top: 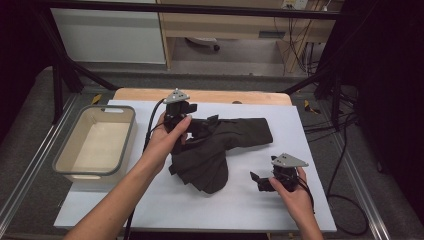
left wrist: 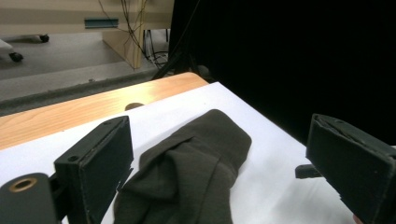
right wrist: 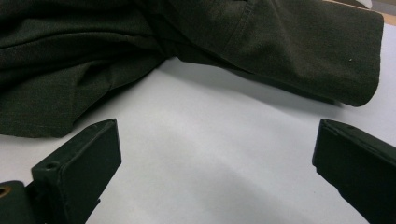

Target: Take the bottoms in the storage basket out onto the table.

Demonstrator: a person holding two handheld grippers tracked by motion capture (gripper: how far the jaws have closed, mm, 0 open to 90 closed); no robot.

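At the far left of the tabletop, which is covered by a white sheet, a grey-rimmed plastic bin sits with its pale inside open to the high view. Just right of it, the person's left hand holds the left tongs over the near edge of a dark garment, which lies crumpled in the middle of the sheet. In the left gripper view these tongs stand wide open, one jaw on each side of the cloth, with nothing clamped between them; the fabric's rounded end points away toward the wooden strip at the back of the tabletop. One long part of the garment stretches to the right and a bunched, folded mass hangs toward the person.

Further right, and nearer the person, the right hand holds the right tongs low over the bare white sheet, near the garment's lower fold but apart from it. In the right gripper view these tongs are also spread wide and hold nothing; the dark cloth lies beyond the jaws, with white sheet between.
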